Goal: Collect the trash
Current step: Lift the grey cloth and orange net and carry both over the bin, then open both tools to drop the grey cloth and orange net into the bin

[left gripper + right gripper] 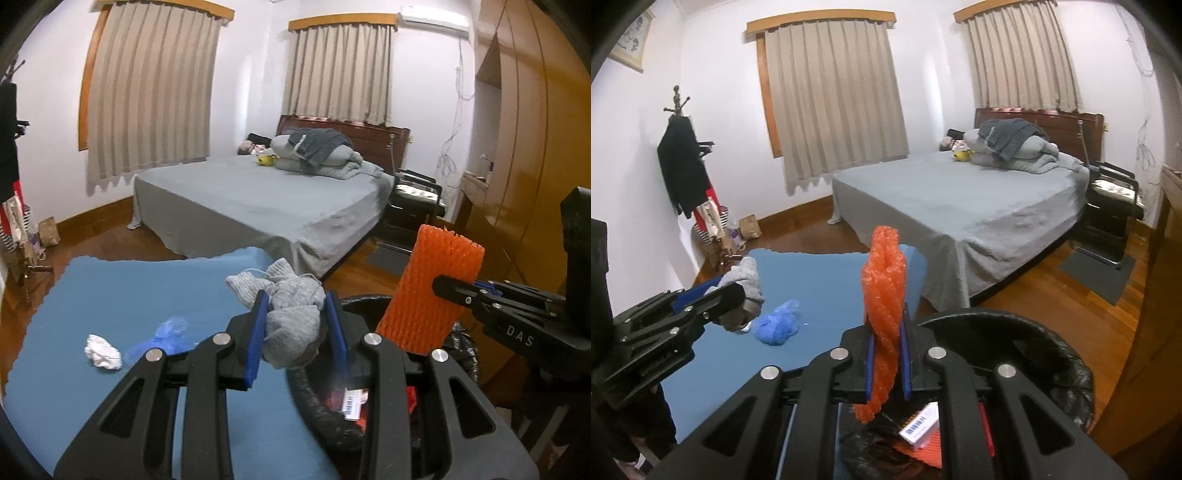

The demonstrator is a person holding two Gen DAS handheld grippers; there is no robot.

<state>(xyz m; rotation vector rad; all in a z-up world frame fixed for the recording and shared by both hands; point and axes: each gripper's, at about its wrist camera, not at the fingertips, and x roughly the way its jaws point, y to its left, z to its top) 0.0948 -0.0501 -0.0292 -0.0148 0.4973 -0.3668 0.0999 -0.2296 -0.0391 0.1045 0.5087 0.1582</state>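
Observation:
My left gripper (297, 314) is shut on a crumpled grey sock (291, 314) and holds it over the near rim of a black-lined trash bin (314, 402). In the right wrist view the left gripper (738, 299) sits at the left with the grey sock (748, 275) in it. My right gripper (886, 332) is shut on an orange foam fruit net (884, 295), upright above the bin (1052, 354). From the left wrist view that orange net (428, 288) stands at the right. On the blue mat (129, 295) lie a white paper wad (102, 351) and a blue plastic bag (779, 325).
The bin holds a white box (919, 424) and red packaging. A bed with grey sheets (960, 206) stands beyond the mat. A coat rack (681, 158) stands at the left wall, a dark chair (1112, 206) beside the bed, and a wooden wardrobe (524, 129) at the right.

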